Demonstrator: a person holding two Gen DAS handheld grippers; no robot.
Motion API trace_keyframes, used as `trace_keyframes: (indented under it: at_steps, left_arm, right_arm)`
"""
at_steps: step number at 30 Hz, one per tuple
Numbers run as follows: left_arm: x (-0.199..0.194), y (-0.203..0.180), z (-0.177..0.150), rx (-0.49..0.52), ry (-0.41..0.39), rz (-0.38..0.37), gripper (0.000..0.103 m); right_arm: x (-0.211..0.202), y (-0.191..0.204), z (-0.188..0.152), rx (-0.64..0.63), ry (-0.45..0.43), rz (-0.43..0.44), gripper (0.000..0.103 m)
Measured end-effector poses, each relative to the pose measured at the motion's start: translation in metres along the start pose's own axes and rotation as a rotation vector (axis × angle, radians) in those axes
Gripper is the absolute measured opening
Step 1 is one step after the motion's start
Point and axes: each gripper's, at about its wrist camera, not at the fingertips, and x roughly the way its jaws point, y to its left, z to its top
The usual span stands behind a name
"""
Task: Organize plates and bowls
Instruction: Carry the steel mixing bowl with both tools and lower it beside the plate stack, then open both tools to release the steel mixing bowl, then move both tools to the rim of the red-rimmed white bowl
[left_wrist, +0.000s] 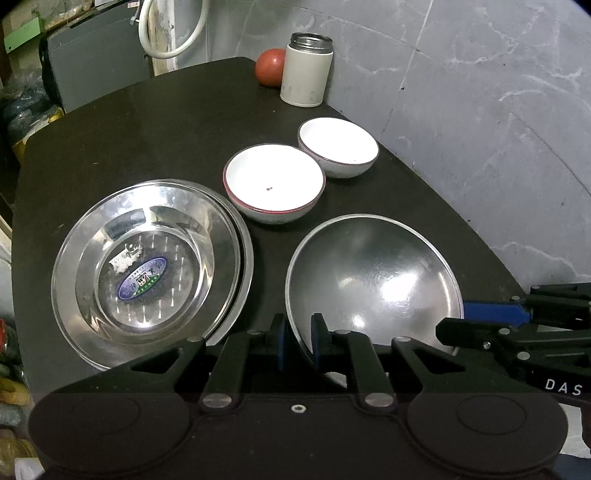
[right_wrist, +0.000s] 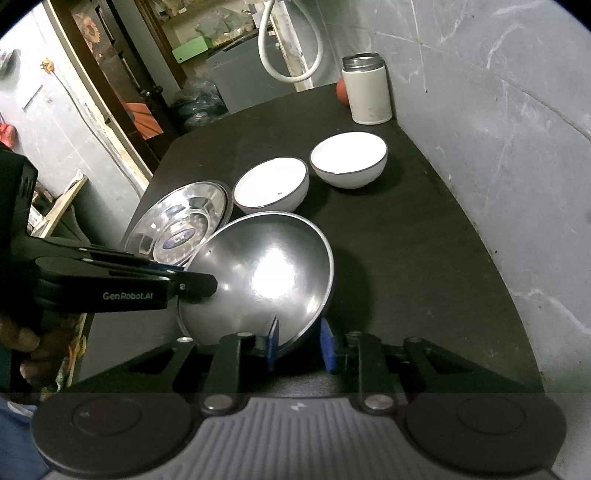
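Note:
A plain steel plate (left_wrist: 373, 273) (right_wrist: 266, 273) hangs tilted over the dark table (left_wrist: 147, 140), held from two sides. My left gripper (left_wrist: 301, 339) is shut on its near-left rim, and shows in the right wrist view as a black arm (right_wrist: 199, 282). My right gripper (right_wrist: 299, 343) pinches the near-right rim between blue pads and comes in from the right in the left wrist view (left_wrist: 452, 321). To the left lies a stack of steel plates (left_wrist: 147, 266) (right_wrist: 181, 225) with a sticker inside. Two white bowls, a near one (left_wrist: 273, 181) (right_wrist: 271, 184) and a far one (left_wrist: 338, 147) (right_wrist: 349, 157), stand behind.
A white flask (left_wrist: 306, 70) (right_wrist: 367, 88) and a red round fruit (left_wrist: 271, 66) stand at the table's far corner. A grey marbled wall (left_wrist: 480, 129) runs along the right edge. A person's hand (right_wrist: 26, 343) grips the left tool. Clutter lies beyond the left edge.

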Motion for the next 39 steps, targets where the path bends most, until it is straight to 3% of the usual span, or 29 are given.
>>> trace_keyframes:
  at_steps: [7,10,13,15,17,25,27,30,39]
  left_arm:
    - [-0.002,0.002,0.001,0.001,-0.019,0.023,0.018]
    - [-0.006,0.004,0.002,-0.001,-0.028,0.036,0.025]
    - [-0.012,0.007,0.003,-0.002,-0.045,0.048,0.036]
    - [-0.015,0.01,0.003,-0.007,-0.055,0.053,0.054]
    - [-0.019,0.011,0.004,-0.008,-0.073,0.067,0.067]
    - [-0.026,0.018,0.011,-0.011,-0.105,0.104,0.089]
    - [-0.028,0.02,0.014,-0.018,-0.114,0.113,0.097]
    - [-0.034,0.024,0.019,-0.032,-0.15,0.117,0.102]
    - [-0.028,0.049,0.055,-0.041,-0.166,0.153,0.102]
  right_arm:
    - [0.0,0.0,0.002,0.001,-0.009,-0.004,0.032]
    - [-0.001,0.001,0.004,-0.001,-0.016,-0.011,0.034]
    - [0.0,0.0,0.006,0.002,-0.024,-0.021,0.043]
    - [0.0,0.0,0.008,0.004,-0.033,-0.027,0.051]
    - [0.001,0.0,0.01,0.005,-0.036,-0.029,0.059]
    - [0.004,0.0,0.016,0.014,-0.06,-0.036,0.089]
    - [0.005,-0.001,0.018,0.023,-0.072,-0.039,0.091]
    - [0.006,-0.004,0.022,0.043,-0.091,-0.041,0.098]
    - [0.021,-0.007,0.032,0.092,-0.086,-0.047,0.1]
